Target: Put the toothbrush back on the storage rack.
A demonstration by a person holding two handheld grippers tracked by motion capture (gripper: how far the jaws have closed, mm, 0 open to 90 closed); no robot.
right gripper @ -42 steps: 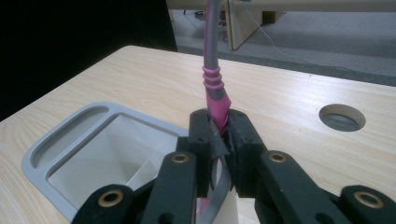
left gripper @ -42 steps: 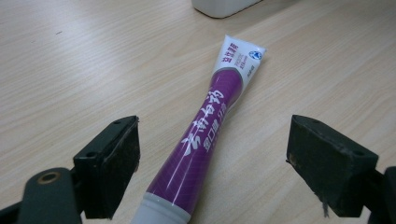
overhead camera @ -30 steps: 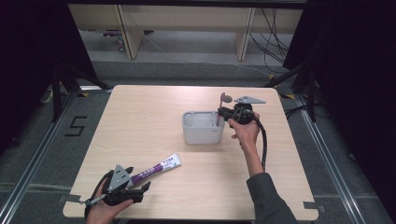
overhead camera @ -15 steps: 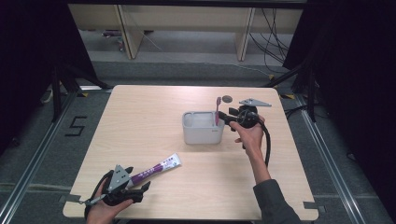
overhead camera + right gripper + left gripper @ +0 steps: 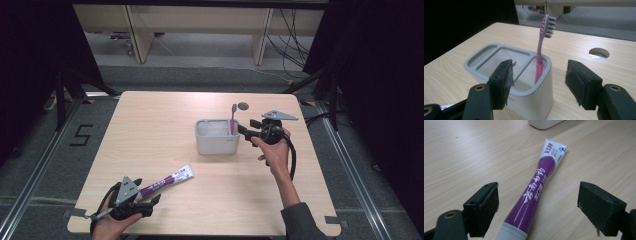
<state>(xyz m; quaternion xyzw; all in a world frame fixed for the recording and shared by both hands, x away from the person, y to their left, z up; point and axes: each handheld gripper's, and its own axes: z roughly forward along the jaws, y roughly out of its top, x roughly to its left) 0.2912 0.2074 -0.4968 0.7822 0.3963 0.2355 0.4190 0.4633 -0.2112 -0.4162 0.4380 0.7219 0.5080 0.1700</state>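
A pink toothbrush (image 5: 539,60) stands upright, bristles up, in the end compartment of a grey holder (image 5: 499,63), seen too in the high view as toothbrush (image 5: 233,120) and holder (image 5: 216,142). My right gripper (image 5: 243,130) sits just right of the holder; its jaws have just been opening and stand apart with the toothbrush free beyond them. A purple toothpaste tube (image 5: 534,192) lies flat on the table. My left gripper (image 5: 150,197) is open at the front left, its jaws either side of the tube's cap end without touching it. The tube (image 5: 167,181) points toward the holder.
The wooden table (image 5: 150,130) has a round cable hole (image 5: 243,106) behind the holder. A person's hands hold both grippers, with the right forearm (image 5: 290,195) crossing the front right. Dark floor and shelving legs lie beyond the far edge.
The right gripper's jaws have opened off the toothbrush, which now stands alone in the holder, and the gripper has drawn back to the right. The left gripper has not moved.
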